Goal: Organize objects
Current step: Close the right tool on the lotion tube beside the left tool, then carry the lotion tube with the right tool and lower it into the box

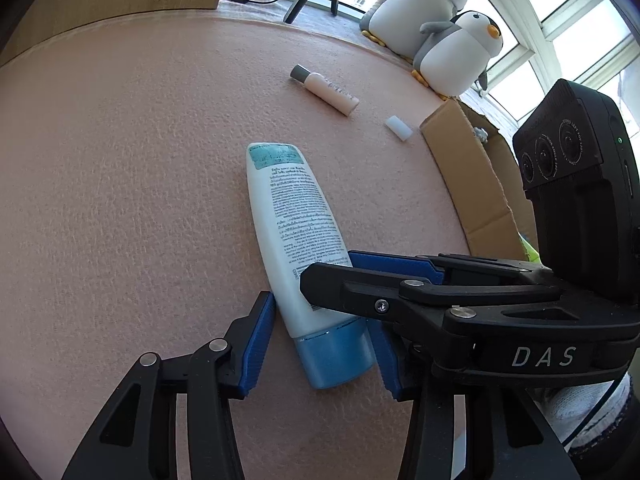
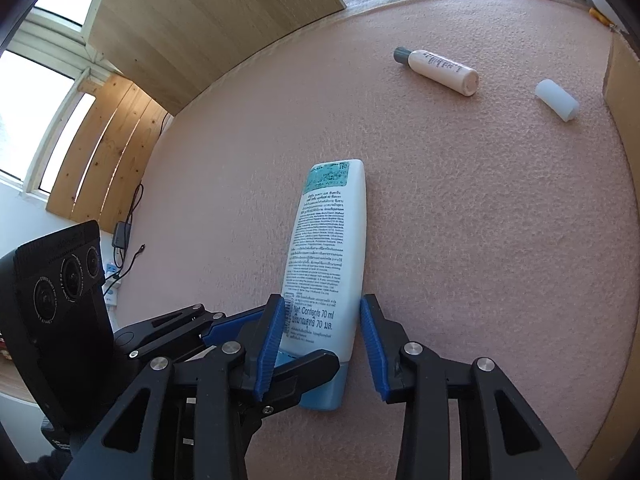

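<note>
A white tube with a blue cap [image 1: 296, 240] lies flat on the pink mat [image 1: 120, 200]. My left gripper [image 1: 320, 340] straddles its cap end, and both blue pads press the sides. My right gripper [image 2: 322, 312] grips the same tube [image 2: 328, 240] just above the cap, with its pads against both edges. In the left wrist view, the right gripper [image 1: 360, 276] reaches in from the right across the tube. A black finger [image 2: 308, 368] of the left gripper crosses the cap in the right wrist view.
A small white bottle with a grey cap [image 1: 326, 88] [image 2: 438, 70] and a short white cylinder [image 1: 399, 127] [image 2: 557, 100] lie farther out on the mat. An open cardboard box [image 1: 472, 184] stands at the right edge. Two plush penguins [image 1: 456, 56] sit behind it. A wooden board [image 2: 208, 20] is at the far left.
</note>
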The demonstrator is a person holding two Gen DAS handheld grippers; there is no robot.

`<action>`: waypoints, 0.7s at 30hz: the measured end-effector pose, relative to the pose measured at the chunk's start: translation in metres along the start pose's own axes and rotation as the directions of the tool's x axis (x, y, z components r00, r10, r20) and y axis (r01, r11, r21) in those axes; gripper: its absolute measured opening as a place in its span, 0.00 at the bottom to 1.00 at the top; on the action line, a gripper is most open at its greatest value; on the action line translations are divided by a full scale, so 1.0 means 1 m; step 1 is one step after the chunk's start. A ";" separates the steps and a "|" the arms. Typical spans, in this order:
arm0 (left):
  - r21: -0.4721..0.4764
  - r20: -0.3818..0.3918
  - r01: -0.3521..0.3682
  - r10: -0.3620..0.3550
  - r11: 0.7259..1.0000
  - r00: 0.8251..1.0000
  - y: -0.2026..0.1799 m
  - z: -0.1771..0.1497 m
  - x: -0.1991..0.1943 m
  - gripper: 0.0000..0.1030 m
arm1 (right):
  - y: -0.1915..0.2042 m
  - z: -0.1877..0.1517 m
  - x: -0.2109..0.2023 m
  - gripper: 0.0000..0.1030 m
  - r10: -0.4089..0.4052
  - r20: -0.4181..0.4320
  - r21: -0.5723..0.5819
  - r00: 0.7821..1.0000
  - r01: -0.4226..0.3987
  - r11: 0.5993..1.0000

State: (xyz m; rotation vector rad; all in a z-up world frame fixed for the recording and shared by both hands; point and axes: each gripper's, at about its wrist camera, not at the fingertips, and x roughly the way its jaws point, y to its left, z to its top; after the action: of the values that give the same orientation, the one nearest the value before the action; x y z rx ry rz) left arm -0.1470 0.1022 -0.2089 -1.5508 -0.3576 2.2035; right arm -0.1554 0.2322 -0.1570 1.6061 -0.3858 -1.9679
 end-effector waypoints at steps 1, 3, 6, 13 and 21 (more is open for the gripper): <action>-0.006 0.001 0.001 -0.001 1.000 1.000 0.001 0.000 0.000 0.48 | -0.001 0.000 0.001 0.35 0.005 -0.001 0.003 1.000 -0.005 1.000; -0.003 0.001 -0.002 0.002 1.000 1.000 -0.001 0.000 0.001 0.48 | -0.001 -0.001 0.001 0.35 -0.001 0.000 -0.003 1.000 0.001 1.000; 0.001 0.003 -0.001 0.001 1.000 1.000 -0.005 -0.001 -0.001 0.48 | 0.000 -0.004 -0.002 0.35 -0.013 0.007 -0.019 1.000 0.013 1.000; 0.040 0.028 0.011 -0.012 0.999 1.000 -0.029 0.005 -0.009 0.48 | -0.003 -0.006 -0.027 0.35 -0.018 0.060 -0.027 0.998 0.020 0.999; 0.120 0.057 0.043 -0.050 0.992 0.997 -0.075 0.021 -0.016 0.48 | -0.018 -0.006 -0.075 0.35 -0.045 0.157 -0.013 0.987 0.048 0.999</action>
State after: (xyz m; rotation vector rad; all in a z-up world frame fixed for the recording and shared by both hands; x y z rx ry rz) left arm -0.1475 0.1610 -0.1561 -1.4026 -0.2718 2.1974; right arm -0.1451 0.2909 -0.1082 1.4666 -0.3944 -2.1347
